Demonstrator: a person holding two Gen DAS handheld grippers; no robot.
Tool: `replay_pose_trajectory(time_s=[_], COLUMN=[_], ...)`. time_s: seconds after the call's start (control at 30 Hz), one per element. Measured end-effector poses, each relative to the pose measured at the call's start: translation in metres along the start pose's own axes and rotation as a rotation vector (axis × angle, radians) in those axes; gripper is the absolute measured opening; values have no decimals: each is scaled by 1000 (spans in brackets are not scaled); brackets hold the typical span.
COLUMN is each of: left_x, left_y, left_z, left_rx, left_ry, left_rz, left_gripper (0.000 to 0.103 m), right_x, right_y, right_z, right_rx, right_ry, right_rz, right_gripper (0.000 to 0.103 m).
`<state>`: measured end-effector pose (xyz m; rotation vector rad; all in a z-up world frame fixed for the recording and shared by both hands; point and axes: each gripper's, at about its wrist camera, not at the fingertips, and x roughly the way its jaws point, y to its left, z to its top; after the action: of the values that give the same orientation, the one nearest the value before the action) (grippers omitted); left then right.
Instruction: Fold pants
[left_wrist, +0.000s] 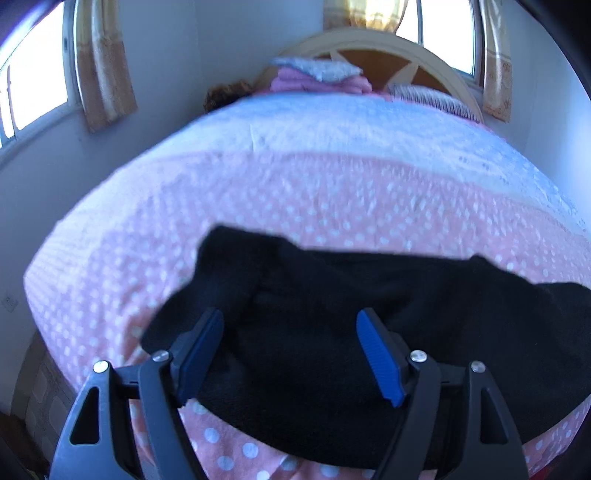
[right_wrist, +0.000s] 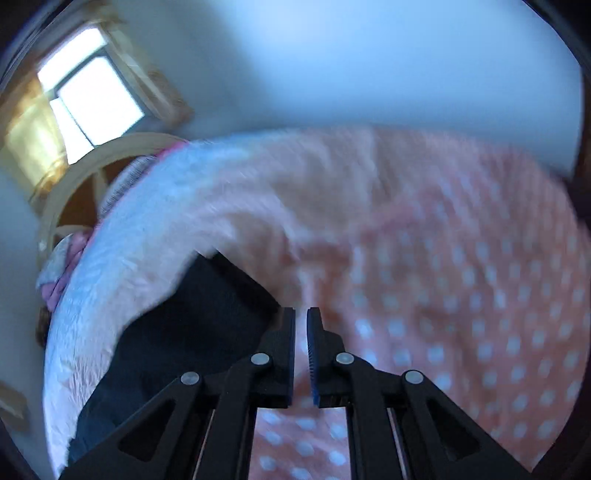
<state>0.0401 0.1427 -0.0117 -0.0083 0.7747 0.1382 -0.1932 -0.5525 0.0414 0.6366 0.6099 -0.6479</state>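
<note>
Black pants (left_wrist: 332, 325) lie bunched on a pink polka-dot bedspread (left_wrist: 221, 206). My left gripper (left_wrist: 290, 321) is open, its blue pads wide apart just above the pants, holding nothing. In the right wrist view, which is blurred by motion, the pants (right_wrist: 192, 325) lie to the left of my right gripper (right_wrist: 301, 317). Its jaws are nearly together with a thin gap and nothing shows between them. It hovers over the bedspread (right_wrist: 461, 277) beside the edge of the pants.
A wooden headboard (left_wrist: 373, 40) stands at the far end, with folded pink and grey laundry (left_wrist: 317, 75) and a striped pillow (left_wrist: 424, 96). Curtained windows (left_wrist: 33, 88) flank the bed. A white wall runs along the left side.
</note>
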Motion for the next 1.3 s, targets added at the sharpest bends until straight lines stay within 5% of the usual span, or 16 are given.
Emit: replay_pose_trajectory(time_s=[0.07, 0.23, 0.4, 0.63, 0.7, 0.77, 0.8, 1.0, 1.13, 1.2, 1.23, 1.3], left_x=[-17, -53, -57, -46, -41, -34, -30, -34, -35, -35, -34, -33], left_y=[-16, -93, -151, -185, -189, -190, -189, -190, -189, -188, -187, -188], left_z=[3, -1, -16, -32, -37, -45, -48, -54, -56, -57, -56, -55], left_rx=[23, 191, 268, 292, 289, 283, 270, 246, 250, 250, 246, 244], left_ry=[-44, -111, -47, 19, 52, 93, 109, 91, 92, 95, 97, 99], left_rz=[-56, -237, -376, -412, -414, -408, -411, -412, -416, -420, -422, -424], left_gripper=[77, 77, 77, 77, 78, 78, 78, 80, 82, 83, 83, 84], right_x=[-1, 55, 104, 96, 86, 79, 79, 99, 129, 125, 121, 111], right_y=[25, 65, 76, 71, 62, 49, 47, 60, 68, 82, 84, 79], right_z=[12, 33, 36, 35, 39, 41, 41, 42, 34, 26, 24, 25], right_rx=[-133, -263, -244, -246, -190, -116, -98, -246, -320, -428, -430, -399], right_ry=[-38, 59, 149, 116, 87, 64, 58, 103, 190, 185, 197, 202], right_rz=[57, 134, 149, 243, 295, 373, 393, 207, 126, 42, 61, 43], right_gripper=[7, 7, 8, 11, 31, 92, 94, 92, 79, 52, 30, 13])
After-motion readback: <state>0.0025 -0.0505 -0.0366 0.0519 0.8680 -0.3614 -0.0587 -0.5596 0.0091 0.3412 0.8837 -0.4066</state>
